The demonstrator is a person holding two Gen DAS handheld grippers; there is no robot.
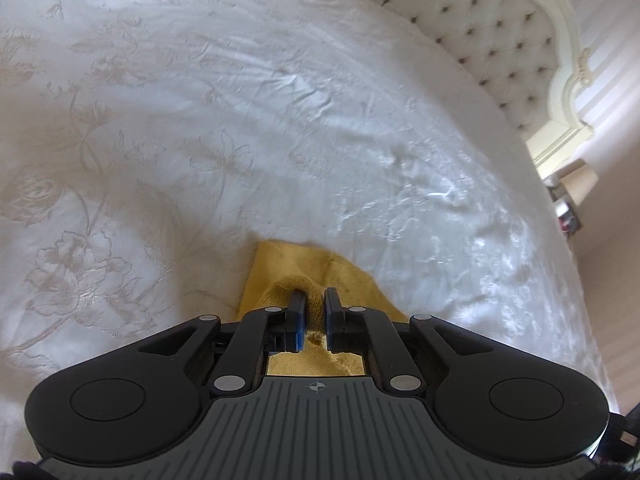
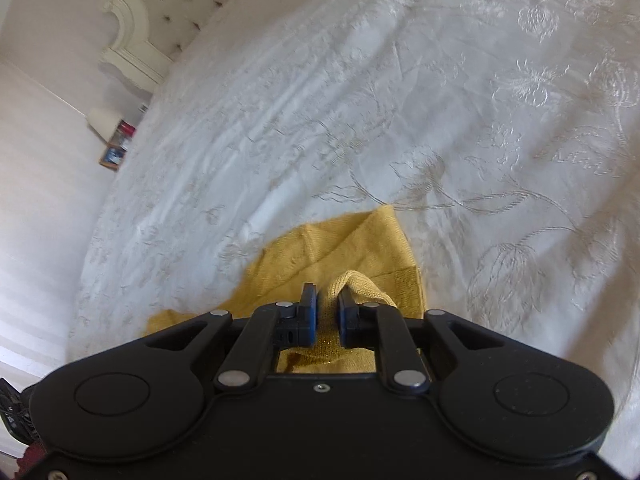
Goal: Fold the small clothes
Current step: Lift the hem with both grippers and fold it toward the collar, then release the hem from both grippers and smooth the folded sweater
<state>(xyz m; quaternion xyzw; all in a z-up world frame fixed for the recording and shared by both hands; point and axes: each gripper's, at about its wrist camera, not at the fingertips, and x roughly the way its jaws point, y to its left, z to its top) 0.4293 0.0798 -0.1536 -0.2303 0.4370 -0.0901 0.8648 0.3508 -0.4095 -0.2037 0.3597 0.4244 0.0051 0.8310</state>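
Note:
A small mustard-yellow knit garment (image 1: pixel 280 264) lies on the white bedspread just ahead of both grippers. In the left wrist view my left gripper (image 1: pixel 314 296) has its blue pads nearly together, with a bunched fold of the yellow knit pinched between them. In the right wrist view the same garment (image 2: pixel 360 240) shows a folded flap and a ribbed edge. My right gripper (image 2: pixel 328 292) has a raised ridge of that knit filling the narrow gap between its pads. The rest of the garment is hidden under the gripper bodies.
A white bedspread (image 1: pixel 240 120) with an embroidered flower pattern covers the wide bed all around. A tufted cream headboard (image 1: pixel 480 32) stands at the far end. The bed's side edge drops to the floor, where a bedside table with small items (image 2: pixel 116 136) stands.

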